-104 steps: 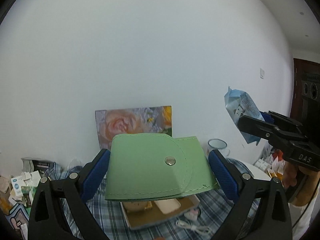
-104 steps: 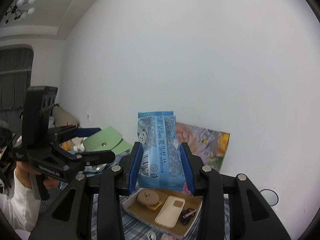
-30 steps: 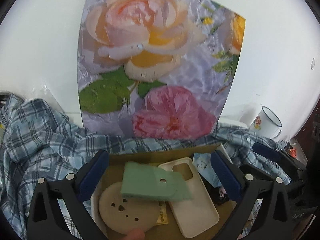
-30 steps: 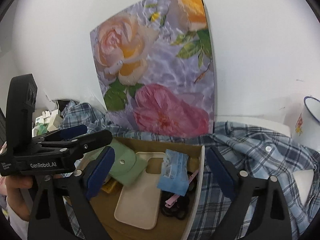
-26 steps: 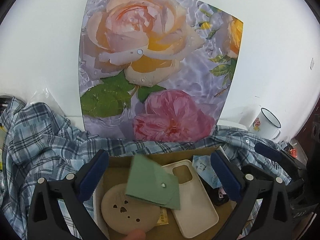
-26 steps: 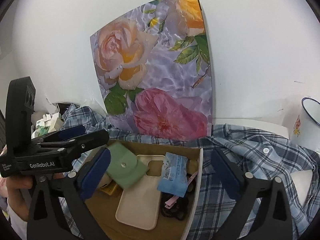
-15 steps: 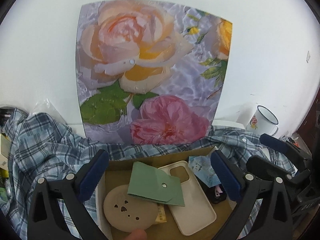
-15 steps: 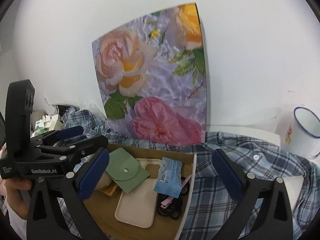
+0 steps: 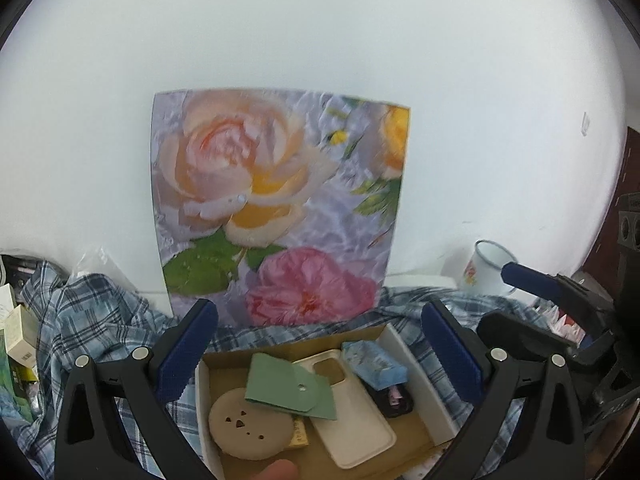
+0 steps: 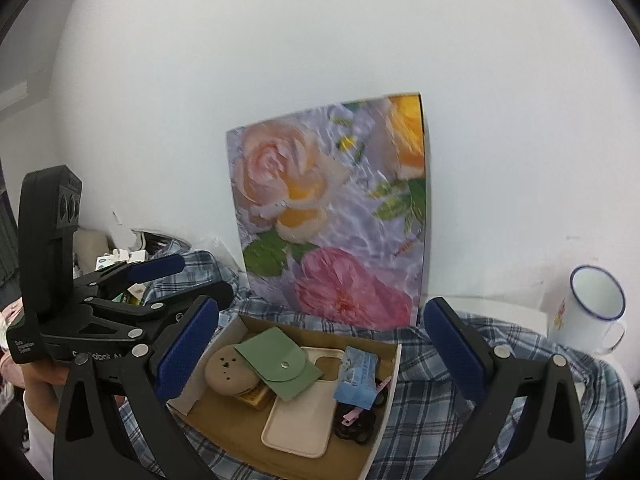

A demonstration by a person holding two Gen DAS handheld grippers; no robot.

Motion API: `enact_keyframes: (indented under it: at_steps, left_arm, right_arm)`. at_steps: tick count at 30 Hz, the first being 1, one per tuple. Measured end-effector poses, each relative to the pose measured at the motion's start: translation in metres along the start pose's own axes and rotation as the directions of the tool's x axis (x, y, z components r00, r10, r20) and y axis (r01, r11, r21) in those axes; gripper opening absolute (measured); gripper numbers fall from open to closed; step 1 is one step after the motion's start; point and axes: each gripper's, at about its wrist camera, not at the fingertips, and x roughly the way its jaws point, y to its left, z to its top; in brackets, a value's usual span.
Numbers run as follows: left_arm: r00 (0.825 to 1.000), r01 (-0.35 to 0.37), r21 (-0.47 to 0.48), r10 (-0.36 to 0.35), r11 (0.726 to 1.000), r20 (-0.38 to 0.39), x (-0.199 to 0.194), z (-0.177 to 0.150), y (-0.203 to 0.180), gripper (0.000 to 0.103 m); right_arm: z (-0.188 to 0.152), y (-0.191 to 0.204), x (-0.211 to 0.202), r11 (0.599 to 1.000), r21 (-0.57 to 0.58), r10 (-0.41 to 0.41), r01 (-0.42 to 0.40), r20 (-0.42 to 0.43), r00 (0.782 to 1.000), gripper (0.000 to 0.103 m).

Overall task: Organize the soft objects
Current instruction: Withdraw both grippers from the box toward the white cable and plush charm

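Now both the left gripper [image 9: 320,344] and the right gripper [image 10: 322,340] are seen released, with nothing between their pads. Inside the cardboard box [image 10: 394,364], the green pouch [image 10: 278,364] is laid over the round beige pad [image 10: 224,372] and the phone case [image 10: 298,428], and the blue tissue pack [image 10: 356,376] is placed just beside it.

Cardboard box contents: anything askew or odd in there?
Mildly untidy. In the cardboard box, the green pouch lies skewed, overlapping the round tan piece and the cream phone case. The blue tissue pack leans tilted against the right wall. Nothing spilled or visibly damaged.
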Motion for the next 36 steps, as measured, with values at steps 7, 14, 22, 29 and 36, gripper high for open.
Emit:
enact_keyframes:
  at_steps: [7,14,22,29,36]
  left_arm:
    - [0.998,0.001,0.011,-0.002,1.0,0.067,-0.029,0.01,-0.011,0.103]
    - [0.992,-0.009,0.053,0.002,0.999,0.122,-0.06,0.018,-0.026,0.103]
    - [0.975,-0.052,0.108,0.027,0.993,0.22,-0.115,0.026,-0.044,0.103]
    - [0.969,-0.055,0.128,0.022,0.99,0.247,-0.157,0.031,-0.05,0.103]
    - [0.96,-0.06,0.143,0.018,0.988,0.279,-0.192,0.031,-0.055,0.103]
  right_arm:
    - [0.011,0.008,-0.03,1.0,-0.025,-0.007,0.008,0.06,0.998,0.102]
    - [0.022,0.019,-0.059,0.998,-0.058,-0.01,0.016,0.111,0.994,0.102]
    - [0.033,0.037,-0.099,0.997,-0.071,0.025,-0.015,0.137,0.99,0.103]
    - [0.038,0.06,-0.135,0.995,-0.097,0.012,0.004,0.168,0.986,0.103]
    - [0.039,0.079,-0.159,0.989,-0.144,0.05,-0.026,0.162,0.986,0.103]
